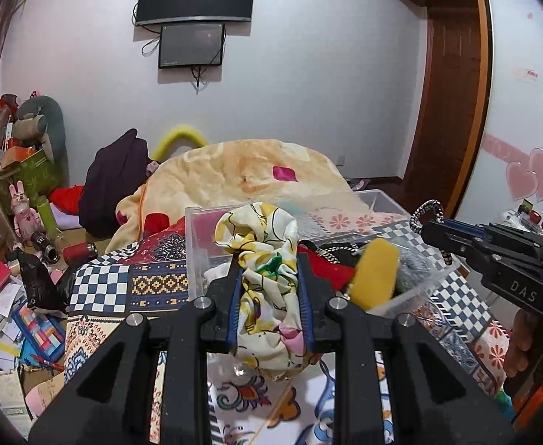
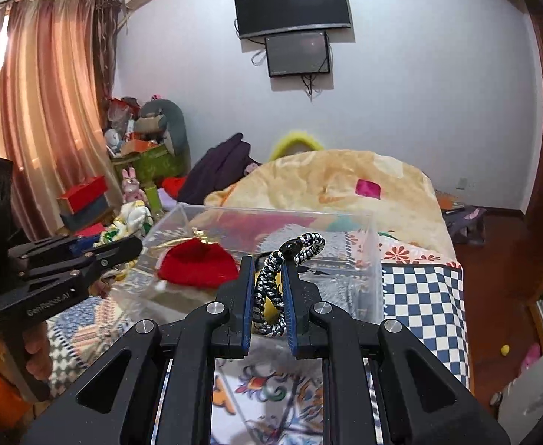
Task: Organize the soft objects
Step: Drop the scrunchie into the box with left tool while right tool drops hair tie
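Observation:
My left gripper (image 1: 269,259) is shut on a crumpled white and yellow floral cloth (image 1: 260,244) and holds it at the near left edge of a clear plastic box (image 1: 197,244) on the bed. My right gripper (image 2: 267,263) is shut on a black and white braided cord loop (image 2: 301,246), held over the box's near side (image 2: 373,259). Inside the box lie a red knitted piece (image 2: 195,261), a yellow sponge (image 1: 377,272) and a grey fuzzy item (image 1: 414,269). Each gripper shows in the other's view: the right one (image 1: 425,231), the left one (image 2: 138,244).
The box stands on a patchwork quilt (image 1: 101,285) on the bed. A peach blanket (image 1: 242,170) is heaped behind it. The floor at left is cluttered with papers, boxes and toys (image 1: 23,296). A wooden door (image 1: 446,92) is at right, curtains (image 2: 30,111) at left.

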`<state>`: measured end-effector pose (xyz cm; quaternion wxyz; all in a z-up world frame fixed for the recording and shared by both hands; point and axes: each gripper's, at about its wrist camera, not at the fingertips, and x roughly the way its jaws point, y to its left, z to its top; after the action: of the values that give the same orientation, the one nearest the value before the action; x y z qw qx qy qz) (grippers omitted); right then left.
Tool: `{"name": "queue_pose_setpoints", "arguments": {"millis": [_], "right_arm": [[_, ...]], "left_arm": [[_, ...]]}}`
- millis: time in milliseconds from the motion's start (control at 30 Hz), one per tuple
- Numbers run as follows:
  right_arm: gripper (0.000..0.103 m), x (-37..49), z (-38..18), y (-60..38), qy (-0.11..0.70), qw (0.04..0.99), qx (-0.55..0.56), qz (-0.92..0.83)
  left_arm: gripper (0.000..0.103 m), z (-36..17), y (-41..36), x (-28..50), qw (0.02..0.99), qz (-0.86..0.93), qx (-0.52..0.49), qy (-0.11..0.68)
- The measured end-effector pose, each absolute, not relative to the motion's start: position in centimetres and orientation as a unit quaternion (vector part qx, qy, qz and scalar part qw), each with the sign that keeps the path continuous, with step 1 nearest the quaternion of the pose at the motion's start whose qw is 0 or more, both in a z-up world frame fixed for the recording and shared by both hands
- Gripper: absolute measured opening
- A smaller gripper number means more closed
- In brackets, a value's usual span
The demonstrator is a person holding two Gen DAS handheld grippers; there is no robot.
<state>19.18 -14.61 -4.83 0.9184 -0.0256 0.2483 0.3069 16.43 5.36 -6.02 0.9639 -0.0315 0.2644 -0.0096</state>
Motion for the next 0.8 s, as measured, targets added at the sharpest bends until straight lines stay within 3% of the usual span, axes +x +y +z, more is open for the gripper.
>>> {"name": "queue_pose_setpoints", "arguments": {"millis": [367, 533, 700, 767, 800], "right_arm": [[0.017, 21.5, -7.6, -14.3, 0.301, 0.909, -0.011, 0.289], [0.025, 21.3, -7.7, -14.5, 0.310, 0.908, -0.014, 0.281], [0.034, 20.7, -7.5, -15.0, 0.311, 0.908, -0.018, 0.279], [0.048, 20.4, -7.4, -15.2, 0.311, 0.908, -0.022, 0.279], [0.051, 20.2, -7.3, -15.3, 0.309, 0.909, -0.023, 0.278]], "left_arm": [[0.028, -8.3, 5.6, 19.7, 0.954, -0.005, -0.042, 0.297], [0.051, -8.4, 5.5, 19.7, 0.955, 0.003, -0.032, 0.296], [0.060, -8.7, 5.6, 19.2, 0.952, -0.001, -0.031, 0.305], [0.067, -8.8, 5.7, 18.8, 0.951, -0.010, -0.036, 0.308], [0.069, -8.7, 5.7, 18.6, 0.950, -0.014, -0.036, 0.308]]}}
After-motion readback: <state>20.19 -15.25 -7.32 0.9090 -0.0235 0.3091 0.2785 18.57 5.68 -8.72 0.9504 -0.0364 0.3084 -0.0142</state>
